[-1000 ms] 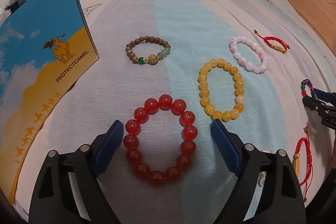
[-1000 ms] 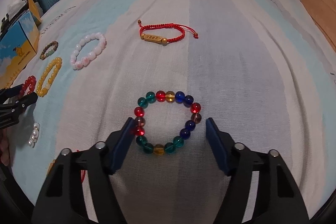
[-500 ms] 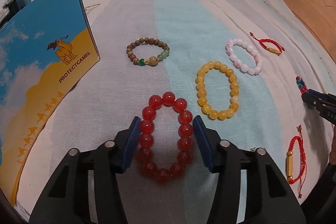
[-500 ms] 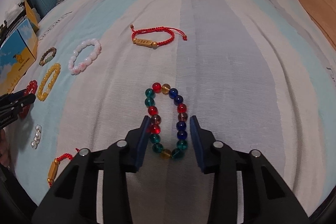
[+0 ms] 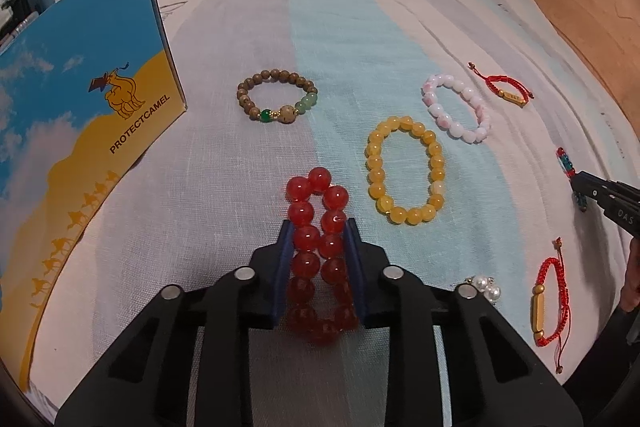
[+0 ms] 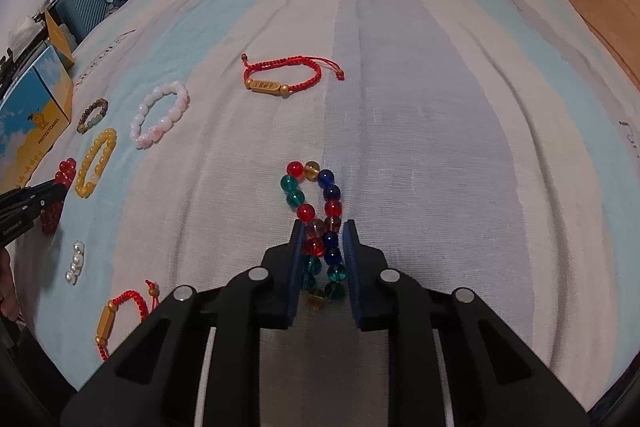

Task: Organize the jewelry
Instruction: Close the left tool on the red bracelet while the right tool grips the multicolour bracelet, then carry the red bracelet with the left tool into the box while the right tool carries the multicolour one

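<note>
The striped bedsheet [image 5: 360, 27] was soft cloth that could bunch under the pads. To do the step well, both pinches should probably stay centred on the doubled strands, squeezing enough to stop the beads rolling, then lift straight up.

The blue-and-yellow box [image 5: 80, 107] stood at the left edge, well apart from both grips; likely the destination, though that was not shown.

The left gripper [image 5: 318, 227] was closing, pads pressed on the red bead bracelet [image 5: 316, 227], which lay squeezed into a narrow double row on the sheet. The right gripper [image 6: 323, 227] was closing likewise on the multicolour bead bracelet [image 6: 320, 223].

The yellow bracelet [image 5: 404, 171] lay just beside the red one and could snag. The wooden bracelet [image 5: 276, 101], pink bracelet [image 5: 456, 107], two red cord bracelets [image 5: 548, 295] and pearl earrings [image 5: 484, 287] lay clear.
</note>
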Available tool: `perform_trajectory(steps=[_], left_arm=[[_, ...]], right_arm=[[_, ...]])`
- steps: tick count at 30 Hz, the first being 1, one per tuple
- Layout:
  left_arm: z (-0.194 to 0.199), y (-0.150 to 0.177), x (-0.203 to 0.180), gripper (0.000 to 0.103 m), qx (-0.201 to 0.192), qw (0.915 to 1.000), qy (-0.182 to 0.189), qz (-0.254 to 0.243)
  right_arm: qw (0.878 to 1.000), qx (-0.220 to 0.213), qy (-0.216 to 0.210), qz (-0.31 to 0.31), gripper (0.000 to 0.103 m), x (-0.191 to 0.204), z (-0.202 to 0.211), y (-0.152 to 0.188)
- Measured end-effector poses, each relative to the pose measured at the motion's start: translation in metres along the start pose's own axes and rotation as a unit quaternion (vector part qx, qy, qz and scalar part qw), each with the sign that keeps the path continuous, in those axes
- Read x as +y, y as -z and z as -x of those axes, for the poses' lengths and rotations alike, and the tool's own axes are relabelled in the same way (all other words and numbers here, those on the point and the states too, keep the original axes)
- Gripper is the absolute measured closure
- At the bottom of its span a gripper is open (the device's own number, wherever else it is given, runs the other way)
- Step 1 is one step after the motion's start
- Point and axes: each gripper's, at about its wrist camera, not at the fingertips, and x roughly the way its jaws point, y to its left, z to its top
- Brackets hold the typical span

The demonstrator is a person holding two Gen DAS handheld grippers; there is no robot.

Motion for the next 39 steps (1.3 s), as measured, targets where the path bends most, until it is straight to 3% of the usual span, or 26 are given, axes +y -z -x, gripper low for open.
perform_trajectory(steps=[9, 12, 14, 39], left_arm=[[-0.001, 0.001, 0.001, 0.079, 0.001, 1.0000, 0.003, 0.002], [-0.001, 0.000, 0.002, 0.081, 0.003, 1.0000, 0.006, 0.004], [-0.001, 0.000, 0.002, 0.090, 0.004, 0.9999, 0.012, 0.005], [0.019, -0.006, -0.003, 0.091, -0.006, 0.9998, 0.020, 0.005]], right_arm=[[1.000, 0.010, 0.006, 0.002, 0.085, 0.001, -0.010, 0.002], [1.000, 0.006, 0.004, -0.004, 0.089, 0.000, -0.009, 0.001], [1.000, 0.001, 0.008, -0.004, 0.094, -0.001, -0.007, 0.001], [1.000, -0.025, 0.005, 0.003, 0.094, 0.003, 0.023, -0.004]])
